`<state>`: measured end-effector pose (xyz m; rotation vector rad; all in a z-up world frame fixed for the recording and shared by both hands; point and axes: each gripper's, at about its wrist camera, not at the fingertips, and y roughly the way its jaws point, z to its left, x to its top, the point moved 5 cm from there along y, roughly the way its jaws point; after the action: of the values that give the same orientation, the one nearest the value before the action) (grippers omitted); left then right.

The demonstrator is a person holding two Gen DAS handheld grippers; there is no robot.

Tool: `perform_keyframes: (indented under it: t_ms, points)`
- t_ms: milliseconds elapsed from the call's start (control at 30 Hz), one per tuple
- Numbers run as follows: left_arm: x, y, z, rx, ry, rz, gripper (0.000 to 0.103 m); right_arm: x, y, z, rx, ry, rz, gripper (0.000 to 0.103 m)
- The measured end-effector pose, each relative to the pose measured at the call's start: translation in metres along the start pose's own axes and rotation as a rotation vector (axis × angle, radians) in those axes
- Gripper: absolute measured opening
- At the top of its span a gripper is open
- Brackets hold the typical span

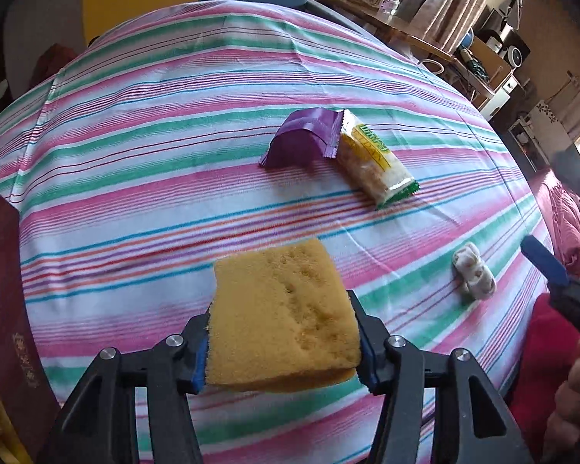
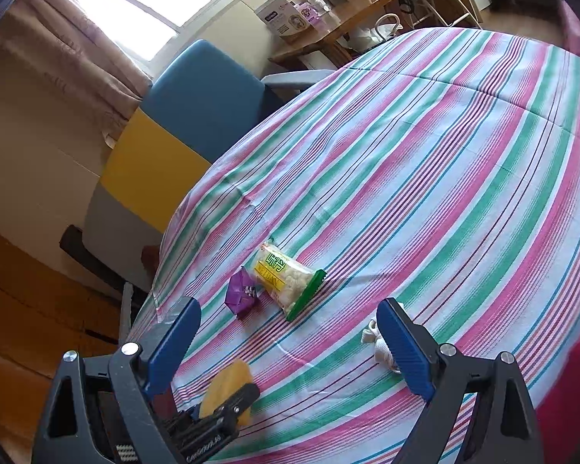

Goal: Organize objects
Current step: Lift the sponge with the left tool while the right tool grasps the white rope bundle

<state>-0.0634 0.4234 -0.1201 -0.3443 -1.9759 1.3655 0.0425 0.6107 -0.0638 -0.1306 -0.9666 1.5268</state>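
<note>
Item: yellow sponge (image 1: 286,321), clamped in my left gripper (image 1: 284,352), lifted off the striped tablecloth (image 1: 174,154). Right gripper (image 2: 290,344): jaws apart, empty, beside the white cloth wad (image 2: 381,348). Risk: the soft sponge deforms and slips out.

This is a home room: a table with a striped cloth (image 2: 444,178), curtains (image 2: 69,50) at a window (image 2: 143,4), a wooden shelf (image 1: 402,27) crowded with boxes.

Snack packet (image 2: 286,280): "WEIDAN", probably; other print unreadable.
</note>
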Motion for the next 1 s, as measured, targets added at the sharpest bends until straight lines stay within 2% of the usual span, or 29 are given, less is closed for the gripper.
perform_keyframes:
  t_ms: [300, 433, 567, 700, 833, 900, 1000]
  points:
    - [-0.037, -0.075, 0.001, -0.041, 0.085, -0.139, 0.057, -0.001, 0.007, -0.009, -0.134, -0.017, 0.022, 0.093]
    - [-0.052, -0.103, 0.004, -0.054, 0.107, -0.193, 0.057, -0.002, 0.016, -0.015, -0.282, -0.054, 0.048, 0.093]
    - [-0.065, -0.124, 0.014, -0.09, 0.092, -0.213, 0.057, -0.009, 0.032, -0.015, -0.428, -0.156, 0.108, 0.092]
    - [-0.076, -0.145, 0.031, -0.1, 0.066, -0.241, 0.057, -0.017, 0.047, -0.02, -0.538, -0.222, 0.179, 0.07]
    - [-0.085, -0.166, 0.053, -0.093, 0.035, -0.274, 0.057, -0.026, 0.061, -0.029, -0.612, -0.248, 0.262, 0.064]
    - [-0.09, -0.179, 0.066, -0.096, 0.018, -0.297, 0.057, -0.029, 0.063, -0.031, -0.639, -0.272, 0.286, 0.04]
    - [-0.1, -0.2, 0.093, -0.1, -0.026, -0.336, 0.057, -0.034, 0.066, -0.027, -0.652, -0.329, 0.297, 0.031]
